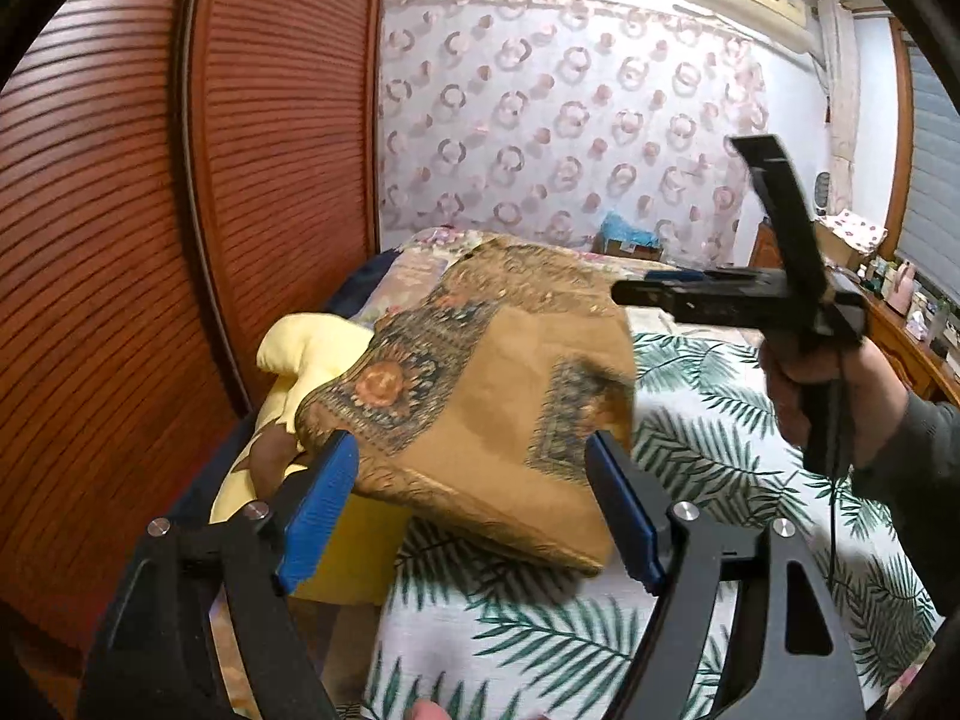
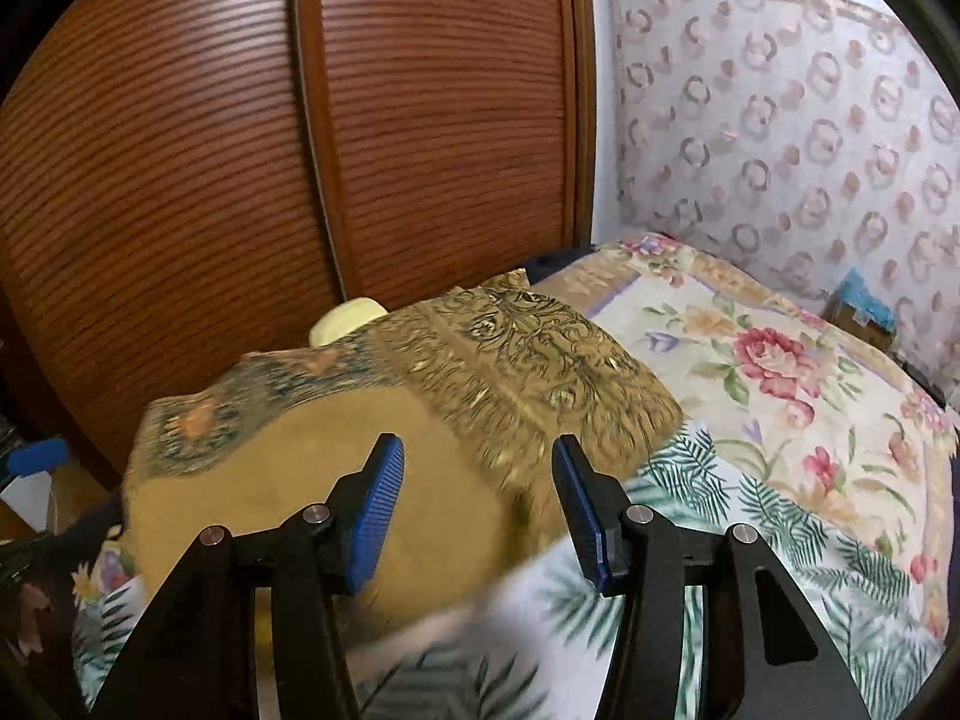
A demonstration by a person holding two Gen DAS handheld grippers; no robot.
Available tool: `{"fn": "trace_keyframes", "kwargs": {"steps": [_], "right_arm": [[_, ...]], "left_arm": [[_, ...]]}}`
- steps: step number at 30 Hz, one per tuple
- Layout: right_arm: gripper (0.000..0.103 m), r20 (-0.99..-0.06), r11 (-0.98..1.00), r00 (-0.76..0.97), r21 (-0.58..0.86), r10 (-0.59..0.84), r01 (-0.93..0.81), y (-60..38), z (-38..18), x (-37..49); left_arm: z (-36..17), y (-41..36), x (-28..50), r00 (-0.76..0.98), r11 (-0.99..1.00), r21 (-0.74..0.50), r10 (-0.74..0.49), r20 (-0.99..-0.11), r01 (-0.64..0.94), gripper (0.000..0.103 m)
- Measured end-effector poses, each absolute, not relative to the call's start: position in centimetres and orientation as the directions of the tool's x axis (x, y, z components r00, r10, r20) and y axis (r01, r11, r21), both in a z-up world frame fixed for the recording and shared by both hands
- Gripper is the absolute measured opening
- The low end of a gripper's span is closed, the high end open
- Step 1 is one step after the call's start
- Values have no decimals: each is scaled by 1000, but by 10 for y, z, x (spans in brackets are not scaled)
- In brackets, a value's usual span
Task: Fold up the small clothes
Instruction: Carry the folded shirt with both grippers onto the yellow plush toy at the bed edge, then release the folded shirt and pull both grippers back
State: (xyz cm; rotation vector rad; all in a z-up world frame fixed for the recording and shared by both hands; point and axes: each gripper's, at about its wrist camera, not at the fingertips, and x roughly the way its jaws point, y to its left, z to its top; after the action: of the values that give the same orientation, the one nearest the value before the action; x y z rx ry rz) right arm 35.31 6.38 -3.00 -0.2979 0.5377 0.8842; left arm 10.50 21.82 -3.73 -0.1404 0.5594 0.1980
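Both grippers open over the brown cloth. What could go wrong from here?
1. Neither the left gripper nor the right gripper grips the brown cloth; it is bunched in layers, so a pinch may catch only the top layer or several at once.
2. The cloth overlaps a yellow garment; a low grab on that side may drag both.
3. The pile sits near the bed edge by the wardrobe; a tug that way may pull it off.

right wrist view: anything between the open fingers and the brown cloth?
Nothing. In the right wrist view the right gripper hangs open over the brown patterned cloth; the gap shows only cloth and leaf-print sheet.
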Motion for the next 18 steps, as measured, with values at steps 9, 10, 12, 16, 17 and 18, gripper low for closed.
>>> {"fn": "trace_keyframes", "kwargs": {"steps": [9, 10, 12, 16, 17, 18], "right_arm": [[62, -510, 667, 583, -24, 632, -744, -4, -19, 278], [64, -503, 675, 592, -24, 630, -738, -11, -17, 269], [67, -491, 686, 606, -25, 626, -728, -23, -14, 253], [72, -464, 710, 637, -25, 616, -704, -45, -9, 220], [73, -457, 715, 643, -22, 614, -699, -52, -8, 213], [75, -451, 721, 650, -20, 612, -693, -58, -8, 204]], "left_arm": [[-24, 179, 94, 853, 987, -77, 82, -516, -142, 78], [-24, 173, 92, 854, 989, -72, 72, -515, -127, 78], [-22, 163, 89, 857, 992, -61, 61, -512, -107, 78], [-18, 147, 82, 867, 995, -60, 38, -497, -77, 78], [-17, 142, 81, 869, 996, -57, 31, -494, -68, 78], [-15, 138, 80, 871, 997, -57, 25, -491, -60, 78]]}}
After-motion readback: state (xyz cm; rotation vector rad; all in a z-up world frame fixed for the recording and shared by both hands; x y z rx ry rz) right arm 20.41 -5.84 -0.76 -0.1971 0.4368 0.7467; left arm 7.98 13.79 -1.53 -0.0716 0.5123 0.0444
